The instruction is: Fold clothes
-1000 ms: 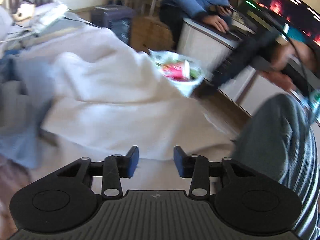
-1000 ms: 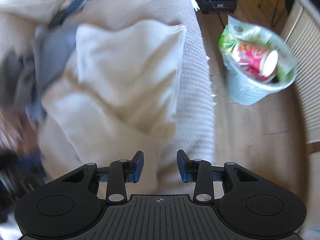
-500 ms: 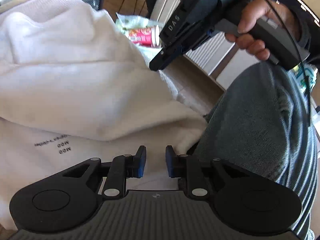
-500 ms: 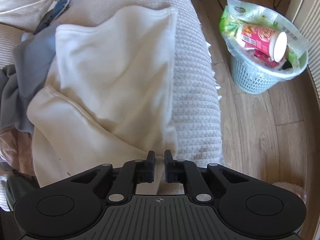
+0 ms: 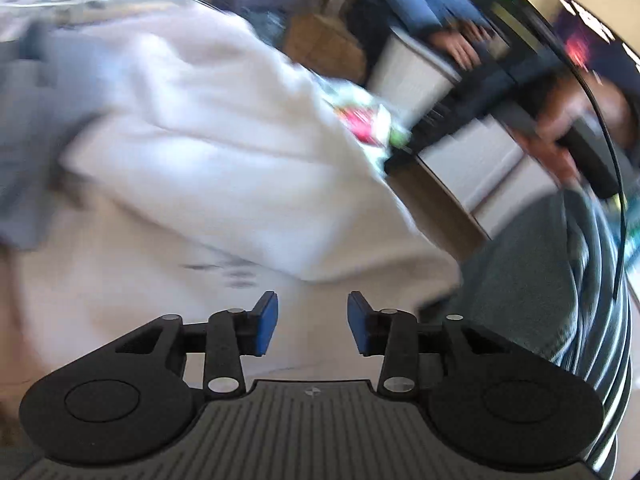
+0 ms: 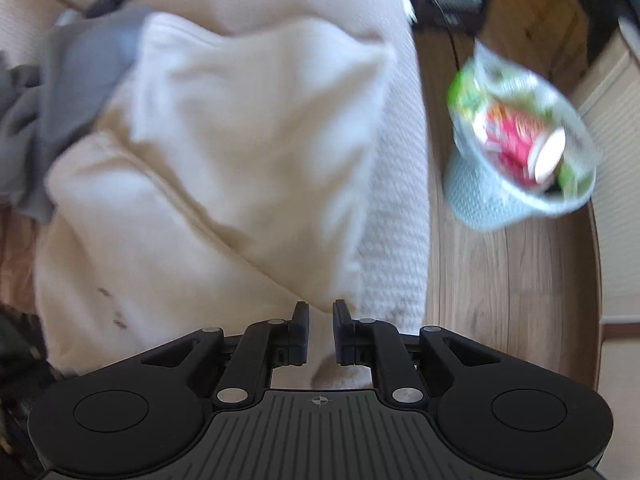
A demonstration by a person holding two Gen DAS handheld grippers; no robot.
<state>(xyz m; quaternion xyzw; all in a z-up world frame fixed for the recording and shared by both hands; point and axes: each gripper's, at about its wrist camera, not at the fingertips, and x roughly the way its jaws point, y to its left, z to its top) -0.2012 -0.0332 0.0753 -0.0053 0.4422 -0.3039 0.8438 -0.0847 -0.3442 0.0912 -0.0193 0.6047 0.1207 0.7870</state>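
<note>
cream sweatshirt (image 6: pixel 224 152) lying across the frame's centre and left, long axis lower left to upper right; right gripper (image 6: pixel 320 322), jaws opening and narrowly spread over its lower hem, nearer than left gripper (image 5: pixel 312 320), also opening, nothing pinched.

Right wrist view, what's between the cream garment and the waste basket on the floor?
In the right wrist view, the knitted blanket's edge and bare wooden floor separate the cream garment from the waste basket.

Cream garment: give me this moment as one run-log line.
stage: folding | cream garment: part-folded on knit cover | left tool: opening, nothing between jaws | right tool: opening, narrow gap over garment edge | frames blurred
</note>
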